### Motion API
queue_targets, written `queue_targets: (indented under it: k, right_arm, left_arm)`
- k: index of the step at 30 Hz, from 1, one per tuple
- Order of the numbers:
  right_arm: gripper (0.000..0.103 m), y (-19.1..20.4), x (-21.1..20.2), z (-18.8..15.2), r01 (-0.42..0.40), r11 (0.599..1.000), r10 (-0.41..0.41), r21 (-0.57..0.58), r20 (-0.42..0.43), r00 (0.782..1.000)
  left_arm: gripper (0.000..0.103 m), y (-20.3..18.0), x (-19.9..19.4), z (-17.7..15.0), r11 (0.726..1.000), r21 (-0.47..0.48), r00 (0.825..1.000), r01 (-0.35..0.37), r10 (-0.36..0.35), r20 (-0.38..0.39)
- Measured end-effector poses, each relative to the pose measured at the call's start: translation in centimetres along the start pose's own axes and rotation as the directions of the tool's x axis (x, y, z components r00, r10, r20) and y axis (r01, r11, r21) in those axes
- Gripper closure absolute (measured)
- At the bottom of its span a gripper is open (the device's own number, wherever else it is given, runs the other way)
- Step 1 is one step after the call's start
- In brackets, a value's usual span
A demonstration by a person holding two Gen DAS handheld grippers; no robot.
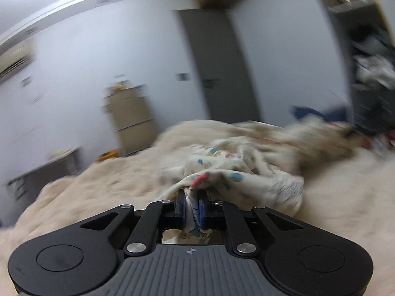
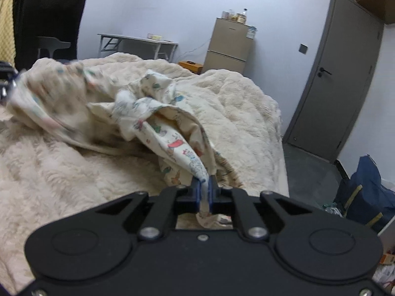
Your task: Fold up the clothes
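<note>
1. So, biggest thing first: the fluffy cream blanket (image 2: 74,172) covers the whole bed, and everything sits on it.
2. On top of that, toward the blanket's near right edge in the right wrist view, is the printed cream garment (image 2: 153,113), still a crumpled heap and not spread flat at all.
3. The right gripper (image 2: 204,192) is clenched on a lower edge of the garment, with cloth pinched between its blue pads (image 2: 196,193) and a bit hanging out behind.
4. The left gripper (image 1: 190,208) is likewise clamped on a bunched strip of the same garment. That view is heavily blurred, so exactly which part it has is hard to tell.
5. What could go wrong, imo: both grips look like they caught wadded folds, not a single clean edge, so pulling apart may just stretch a twisted lump.
6. Also, thin fabric could slip out of a pinch if it gets tugged hard, and the plush blanket might drag on the cloth and bunch it again.
</note>
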State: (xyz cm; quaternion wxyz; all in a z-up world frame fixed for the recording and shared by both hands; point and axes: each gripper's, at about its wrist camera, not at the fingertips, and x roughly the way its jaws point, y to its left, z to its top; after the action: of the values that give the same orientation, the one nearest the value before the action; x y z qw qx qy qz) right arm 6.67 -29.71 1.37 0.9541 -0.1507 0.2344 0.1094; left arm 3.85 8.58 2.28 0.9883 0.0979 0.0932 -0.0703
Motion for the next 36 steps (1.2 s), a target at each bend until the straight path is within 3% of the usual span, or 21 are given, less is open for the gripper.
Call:
queue_targets:
  k: [3, 6, 9, 11, 13, 16, 17, 21, 24, 28, 32, 34, 36]
  right_arm:
    - [0.099, -0.2, -0.1, -0.2, 0.005, 1.0, -0.005, -0.003, -0.008, 1.0]
    - [0.099, -0.1, 0.2, -0.2, -0.007, 1.0, 0.006, -0.014, -0.023, 1.0]
    - [0.098, 0.5, 0.9, -0.6, -0.018, 0.999, 0.016, -0.034, -0.051, 0.999]
    - [0.095, 1.0, 1.4, -0.8, -0.029, 0.999, 0.026, -0.042, -0.069, 0.997]
    - [0.087, 1.2, 1.6, -0.9, -0.03, 0.998, 0.026, -0.054, -0.077, 0.997]
    - [0.072, 1.9, 1.3, -1.0, -0.02, 0.997, 0.015, -0.076, -0.066, 0.998]
    - [0.072, 2.2, 1.0, -1.0, -0.015, 0.996, 0.011, -0.084, -0.048, 0.999]
    - [0.06, 4.5, 0.5, -2.0, -0.03, 0.993, 0.031, -0.115, 0.005, 1.0]
    - [0.06, 6.3, 1.0, -2.7, 0.008, 0.986, -0.005, -0.166, 0.018, 1.0]
    - [0.06, 6.5, 1.1, -2.8, 0.004, 0.988, -0.001, -0.156, 0.016, 1.0]
    - [0.059, 6.0, 1.3, -3.0, -0.019, 0.994, 0.019, -0.111, 0.005, 1.0]
    - [0.059, 6.0, 1.3, -3.1, -0.019, 0.994, 0.019, -0.108, 0.006, 1.0]
    - [0.059, 6.0, 1.3, -3.1, -0.018, 0.994, 0.019, -0.107, 0.007, 1.0]
  left_arm:
    - [0.095, 5.5, -0.6, -1.0, 0.982, -0.158, 0.995, -0.101, 0.102, -0.002]
    - [0.095, 9.9, -1.6, -3.9, 0.938, -0.279, 0.978, -0.207, 0.201, -0.049]
    - [0.094, 10.9, -1.9, -6.9, 0.924, -0.334, 0.982, -0.188, 0.171, -0.082]
    - [0.092, 10.4, -1.4, -8.7, 0.934, -0.305, 0.979, -0.186, 0.152, -0.132]
    - [0.08, 10.1, -1.1, -9.7, 0.952, -0.224, 0.967, -0.208, 0.166, -0.192]
    - [0.055, 11.0, -1.7, -10.2, 0.956, -0.162, 0.949, -0.245, 0.202, -0.243]
    - [0.044, 11.5, -2.1, -10.3, 0.957, -0.16, 0.946, -0.242, 0.196, -0.257]
    - [0.028, 13.2, -4.1, -11.3, 0.977, -0.123, 0.943, -0.173, 0.128, -0.306]
    - [0.026, 13.9, -5.6, -11.6, 0.981, -0.103, 0.947, -0.166, 0.129, -0.294]
    - [0.023, 14.8, -6.3, -10.4, 0.961, -0.215, 0.965, -0.173, 0.122, -0.232]
    - [0.023, 14.4, -2.9, -9.4, 0.976, -0.149, 0.963, -0.156, 0.117, -0.243]
    - [0.026, 13.9, 0.1, -9.4, 0.988, -0.093, 0.954, -0.121, 0.09, -0.285]
    - [0.046, 13.8, 3.0, -9.6, 0.994, -0.097, 0.944, -0.05, 0.016, -0.328]
